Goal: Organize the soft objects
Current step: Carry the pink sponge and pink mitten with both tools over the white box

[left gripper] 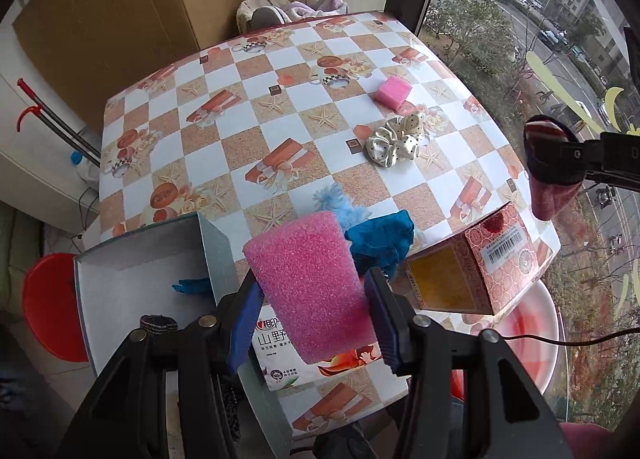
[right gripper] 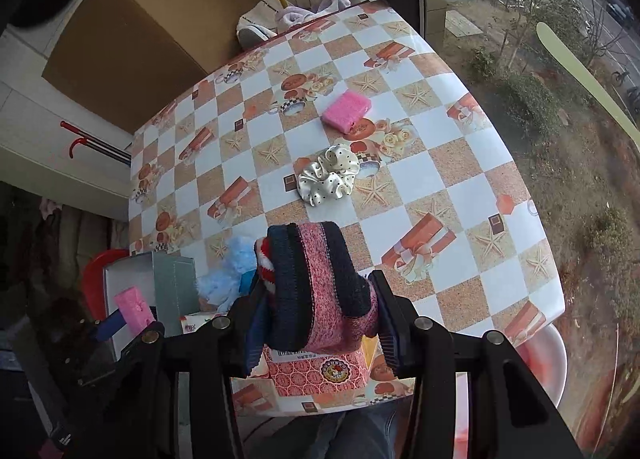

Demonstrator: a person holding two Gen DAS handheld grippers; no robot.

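My left gripper (left gripper: 312,323) is shut on a big pink sponge (left gripper: 308,283), held in the air beside the open grey box (left gripper: 100,291). In the right wrist view the same sponge (right gripper: 132,309) shows over that grey box (right gripper: 168,271). My right gripper (right gripper: 320,323) is shut on a knitted pink and dark blue sock (right gripper: 320,283), above the patterned pink carton (right gripper: 320,377). From the left wrist view the sock (left gripper: 550,163) hangs at the right. A smaller pink sponge (left gripper: 393,92) and a cream dotted scrunchie (left gripper: 396,141) lie on the checked table (left gripper: 240,107).
A blue cloth (left gripper: 380,239) and a light blue fluffy item (left gripper: 336,205) lie by the pink carton (left gripper: 476,263). A tissue pack (left gripper: 276,355) sits near the table's front edge. A red stool (left gripper: 48,307) stands at the left; a window runs along the right.
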